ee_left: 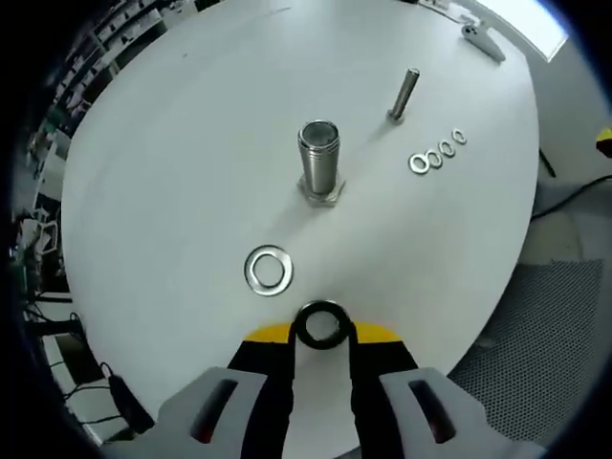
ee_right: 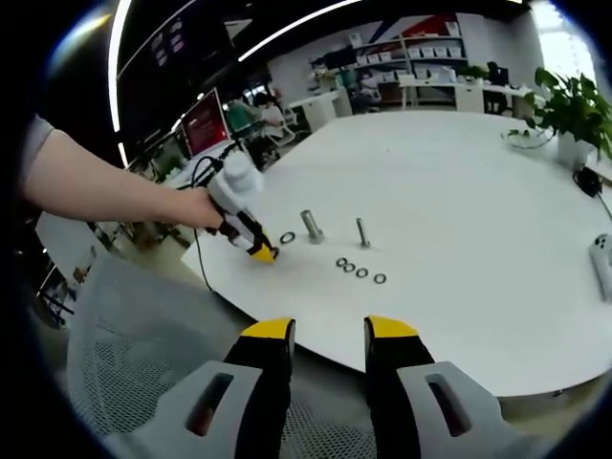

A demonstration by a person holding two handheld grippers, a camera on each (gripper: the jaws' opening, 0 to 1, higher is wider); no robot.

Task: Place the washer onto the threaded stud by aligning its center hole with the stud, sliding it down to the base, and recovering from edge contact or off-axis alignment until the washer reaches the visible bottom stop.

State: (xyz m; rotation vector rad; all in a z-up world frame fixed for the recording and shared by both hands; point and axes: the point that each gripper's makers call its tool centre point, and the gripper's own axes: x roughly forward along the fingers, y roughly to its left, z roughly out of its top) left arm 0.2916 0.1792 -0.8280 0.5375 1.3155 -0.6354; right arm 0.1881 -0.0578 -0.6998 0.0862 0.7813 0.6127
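Observation:
A wide threaded stud (ee_left: 318,153) stands upright on a hex base in the middle of the white round table (ee_left: 172,172). A silver washer (ee_left: 252,271) lies flat in front of the stud, apart from it. My left gripper (ee_left: 322,333) hovers just short of that washer, its yellow-tipped jaws shut on a dark ring washer (ee_left: 320,308). The right gripper view shows the left gripper (ee_right: 265,253) in a person's hand, low by the flat washer (ee_right: 287,238) and the stud (ee_right: 312,226). My right gripper (ee_right: 330,330) hangs open and empty off the table's near edge.
A thin stud (ee_left: 404,94) stands to the right of the wide one, with a row of several small washers (ee_left: 436,155) beside it. A white object (ee_left: 483,40) lies at the far edge. A mesh chair (ee_right: 124,363) sits below the right gripper. A plant (ee_right: 574,110) stands far right.

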